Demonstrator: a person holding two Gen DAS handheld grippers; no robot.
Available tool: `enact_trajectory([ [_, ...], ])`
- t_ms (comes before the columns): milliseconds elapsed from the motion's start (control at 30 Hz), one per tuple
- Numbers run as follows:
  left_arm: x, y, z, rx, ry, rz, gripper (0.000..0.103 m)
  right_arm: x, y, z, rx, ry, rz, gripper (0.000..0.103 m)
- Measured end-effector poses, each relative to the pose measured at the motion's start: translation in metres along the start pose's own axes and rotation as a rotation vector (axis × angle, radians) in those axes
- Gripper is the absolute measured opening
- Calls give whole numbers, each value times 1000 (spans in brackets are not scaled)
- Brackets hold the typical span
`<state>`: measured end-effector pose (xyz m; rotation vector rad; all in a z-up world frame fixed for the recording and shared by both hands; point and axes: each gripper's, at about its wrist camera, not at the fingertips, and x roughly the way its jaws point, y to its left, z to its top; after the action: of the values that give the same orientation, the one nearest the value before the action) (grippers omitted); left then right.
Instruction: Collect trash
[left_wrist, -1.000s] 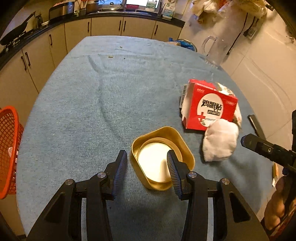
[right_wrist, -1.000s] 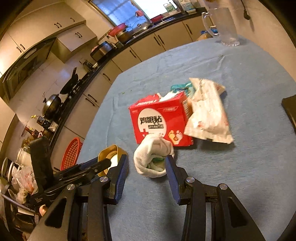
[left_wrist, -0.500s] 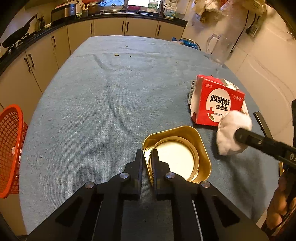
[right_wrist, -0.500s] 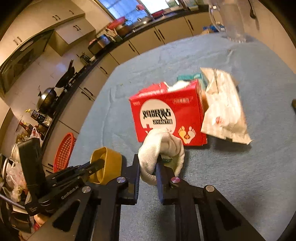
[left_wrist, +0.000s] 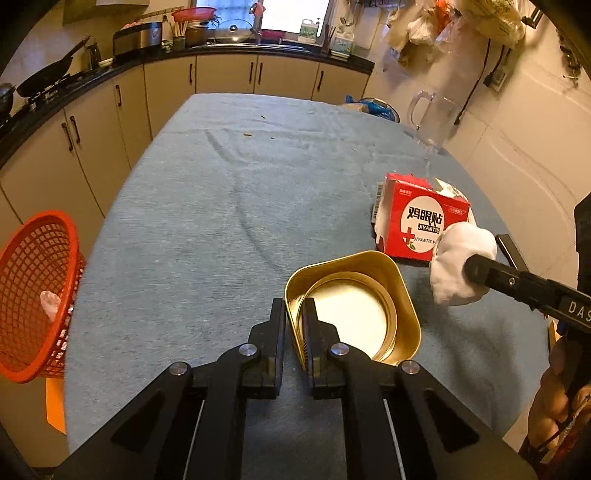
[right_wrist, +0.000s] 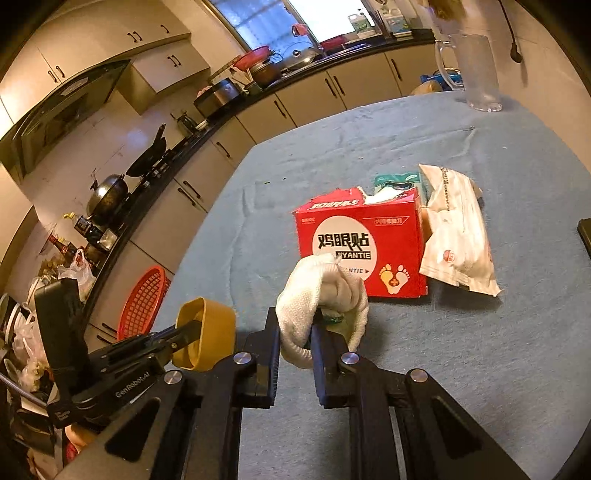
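The left gripper (left_wrist: 294, 325) has its jaws clenched on the near wall of the gold-coloured square metal tin (left_wrist: 391, 280), whose inside shows only a pale round bottom. The right gripper (right_wrist: 294, 332) grasps a balled-up white cloth wad (right_wrist: 325, 291) just in front of the torn-open red cardboard box (right_wrist: 369, 243) on the blue-covered desk (left_wrist: 229, 206). A red plastic mesh basket (left_wrist: 33, 266) beside the desk's left edge holds a small pale scrap.
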<state>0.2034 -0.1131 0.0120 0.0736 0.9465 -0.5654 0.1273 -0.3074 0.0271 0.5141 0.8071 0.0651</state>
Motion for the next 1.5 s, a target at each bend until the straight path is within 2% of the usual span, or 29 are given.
enact_trajectory([
  [800,-40,40,-5,-64,-84,40,8,21,36,-4,-72,53,35,17],
  [1100,-54,72,-5,-120,-119,65,8,37,66,1,-134,78,54,17],
  [1500,-84,132,-10,-223,-181,127,8,67,127,7,-240,124,103,17],
])
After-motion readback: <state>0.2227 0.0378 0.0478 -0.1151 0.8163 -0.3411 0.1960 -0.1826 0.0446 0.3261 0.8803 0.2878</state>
